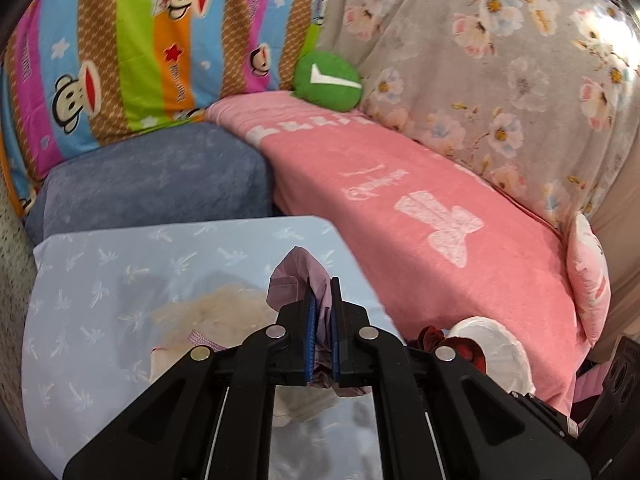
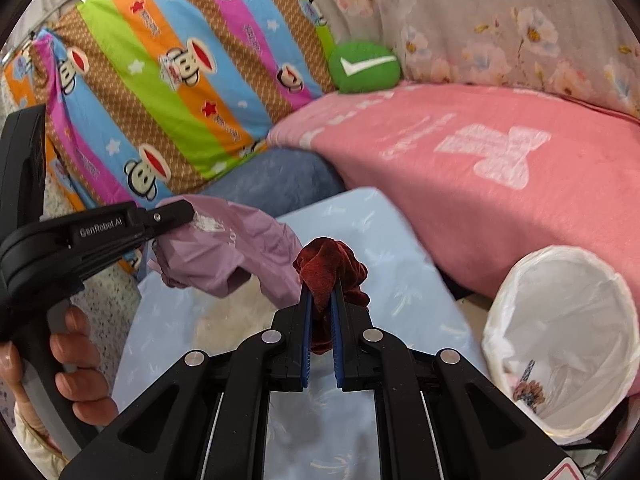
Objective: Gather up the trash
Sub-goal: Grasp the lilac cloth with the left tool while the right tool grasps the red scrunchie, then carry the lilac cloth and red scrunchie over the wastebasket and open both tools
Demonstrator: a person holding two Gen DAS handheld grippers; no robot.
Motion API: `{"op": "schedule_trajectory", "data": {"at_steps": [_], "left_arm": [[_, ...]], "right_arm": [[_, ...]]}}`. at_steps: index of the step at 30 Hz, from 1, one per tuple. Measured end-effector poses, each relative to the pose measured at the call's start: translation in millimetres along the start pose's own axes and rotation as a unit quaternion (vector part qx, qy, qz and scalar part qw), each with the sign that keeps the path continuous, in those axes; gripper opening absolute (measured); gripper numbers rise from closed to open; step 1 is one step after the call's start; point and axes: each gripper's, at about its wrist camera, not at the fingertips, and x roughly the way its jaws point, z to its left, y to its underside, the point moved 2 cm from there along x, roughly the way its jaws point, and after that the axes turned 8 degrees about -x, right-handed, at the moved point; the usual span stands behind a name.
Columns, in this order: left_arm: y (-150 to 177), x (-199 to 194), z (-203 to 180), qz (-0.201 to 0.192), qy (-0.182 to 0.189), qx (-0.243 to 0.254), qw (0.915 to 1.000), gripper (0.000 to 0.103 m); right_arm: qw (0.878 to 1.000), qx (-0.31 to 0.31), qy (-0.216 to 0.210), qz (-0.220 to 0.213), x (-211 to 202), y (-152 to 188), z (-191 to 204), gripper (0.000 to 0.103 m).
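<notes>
Both pieces of trash are picked up but not yet binned. The left gripper (image 1: 323, 308) fingers clench a crumpled purple bag (image 2: 224, 252) above the blue surface (image 2: 400, 280); the right gripper (image 2: 321, 312) fingers clench a dark red rag (image 2: 330, 268) near the white-lined bin (image 2: 560, 276), which already holds some scraps.

I see a green check-mark cushion (image 2: 364, 66) on a pink blanket (image 2: 500, 184), beside a striped monkey-print quilt (image 2: 168, 92).

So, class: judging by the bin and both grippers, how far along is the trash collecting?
Done: the lined trash bin already holds some small scraps. In hand: the left gripper is shut on a purple plastic bag, and the right gripper on a dark red velvet scrunchie. Left: neither is in the bin yet.
</notes>
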Motion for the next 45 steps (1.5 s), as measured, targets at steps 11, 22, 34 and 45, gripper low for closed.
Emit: {"op": "schedule_trajectory", "data": {"at_steps": [11,22,34,45], "left_arm": [[8.1,-15.7,-82.8,-0.010,0.054,0.060,0.9967,0.006],[31.7,-11.6,-157.1,0.011,0.105,0.112,0.9881,0.006],[58.4,2.7,-204.2,0.041,0.131,0.153,0.9786,0.006],[72.3,19.5,-221.7,0.071,0.143,0.167,0.9729,0.007]], "right_arm": [[0.996,0.041,0.052,-0.064,-71.5,-18.7,-71.4,0.008],[0.986,0.085,0.107,-0.091,-122.3,-3.7,-148.8,0.008],[0.978,0.124,0.137,-0.093,-139.7,13.6,-198.8,0.008],[0.976,0.137,0.143,-0.087,-136.9,21.8,-211.9,0.008]]}}
